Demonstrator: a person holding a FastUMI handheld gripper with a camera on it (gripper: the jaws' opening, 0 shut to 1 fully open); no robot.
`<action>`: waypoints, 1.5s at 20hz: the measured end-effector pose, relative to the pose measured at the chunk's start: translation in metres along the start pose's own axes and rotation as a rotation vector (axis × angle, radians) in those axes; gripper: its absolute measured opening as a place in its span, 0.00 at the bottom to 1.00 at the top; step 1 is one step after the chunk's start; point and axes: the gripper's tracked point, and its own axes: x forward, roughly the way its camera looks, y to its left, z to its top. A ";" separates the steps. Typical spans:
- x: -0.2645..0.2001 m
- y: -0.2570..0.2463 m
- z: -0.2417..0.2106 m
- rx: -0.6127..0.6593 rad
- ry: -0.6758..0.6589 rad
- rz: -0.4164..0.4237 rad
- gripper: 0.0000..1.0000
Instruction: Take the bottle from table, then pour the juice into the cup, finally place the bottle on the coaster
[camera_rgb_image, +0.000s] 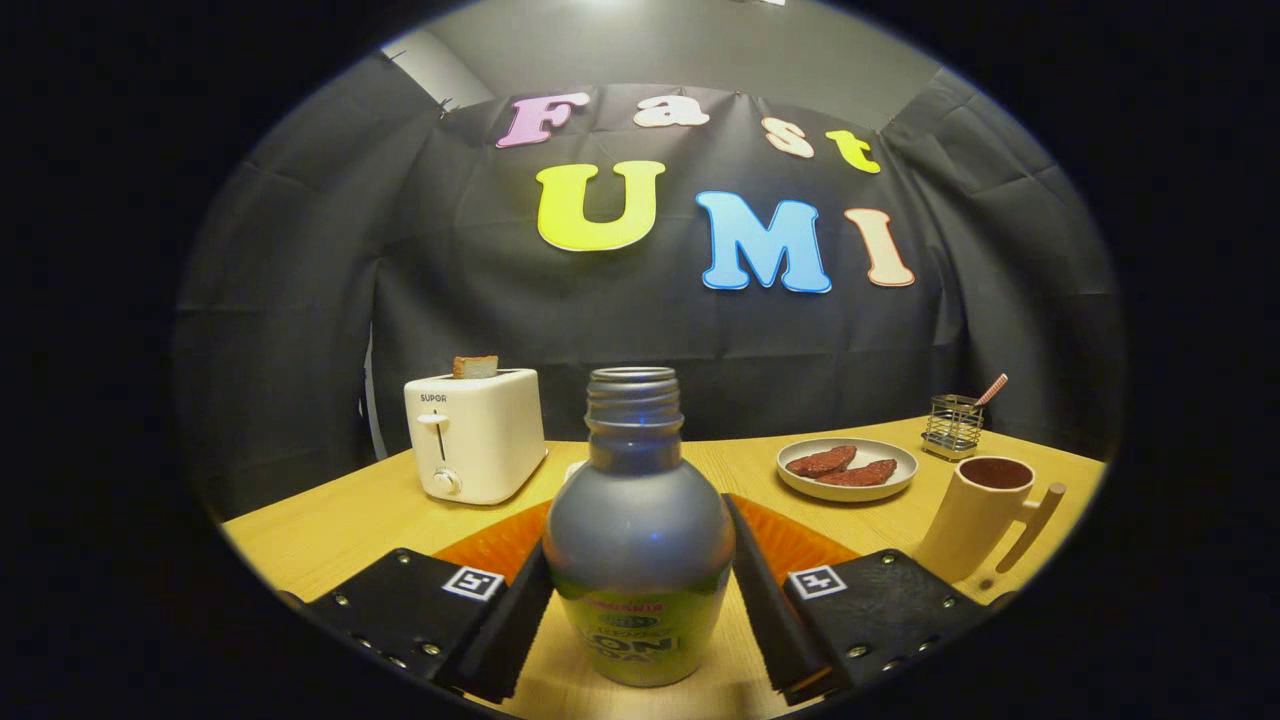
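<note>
Gripper view: the uncapped bottle stood upright on the table, between the gripper fingers, which flanked its belly, seemingly touching. Likely rigid, smooth, slippery; hold mid-belly. Cup at two o'clock; orange coaster just beyond.

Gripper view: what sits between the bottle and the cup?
In the gripper view, the claw holds the bottle between its fingers; the right finger and an orange coaster's edge lie between it and the cup.
</note>
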 end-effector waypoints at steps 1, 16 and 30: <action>0.004 0.000 0.001 -0.001 -0.005 0.000 0.84; -0.013 -0.035 0.117 0.089 -0.029 -0.020 0.79; 0.001 -0.092 0.139 0.418 0.021 -0.091 0.78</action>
